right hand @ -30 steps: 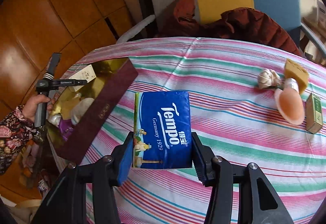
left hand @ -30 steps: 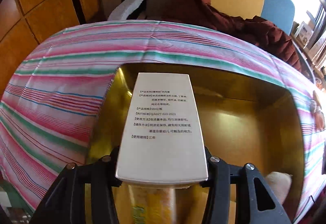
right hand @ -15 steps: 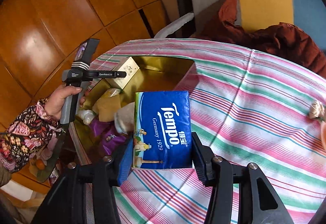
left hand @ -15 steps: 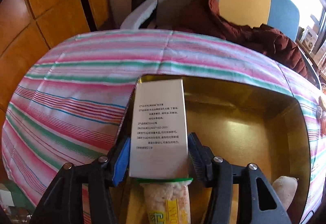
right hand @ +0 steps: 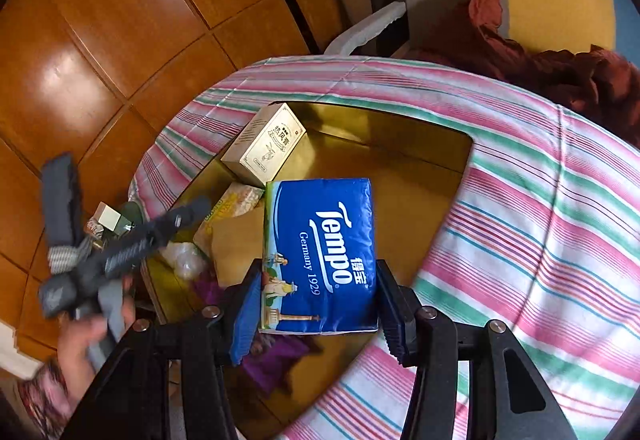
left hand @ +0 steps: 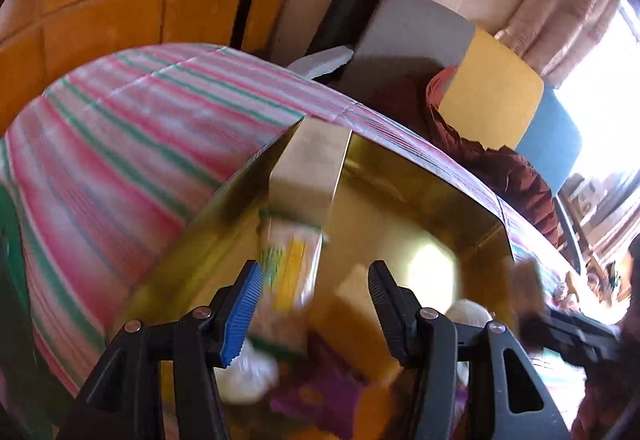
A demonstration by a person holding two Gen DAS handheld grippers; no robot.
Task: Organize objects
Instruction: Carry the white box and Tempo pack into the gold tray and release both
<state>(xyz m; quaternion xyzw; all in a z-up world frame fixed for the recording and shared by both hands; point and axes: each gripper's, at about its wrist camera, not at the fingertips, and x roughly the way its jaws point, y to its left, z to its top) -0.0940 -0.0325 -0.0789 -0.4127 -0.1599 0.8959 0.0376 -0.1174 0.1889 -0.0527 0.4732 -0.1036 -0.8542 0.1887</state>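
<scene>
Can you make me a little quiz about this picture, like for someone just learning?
1. True or false: the right gripper holds the blue Tempo tissue pack.
2. What is the left gripper holding? A) the white box B) nothing C) a purple bag
3. Fill in: the white box leans on the gold box's ____.

Key: 1 true. 2 B. 3 left wall, top poking past the rim.

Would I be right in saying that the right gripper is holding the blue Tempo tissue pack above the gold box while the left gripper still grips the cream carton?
Not quite: the left gripper is open and empty. The left wrist view shows the cream carton released, leaning in the gold box. The right gripper does hold the Tempo tissue pack above it.
</scene>
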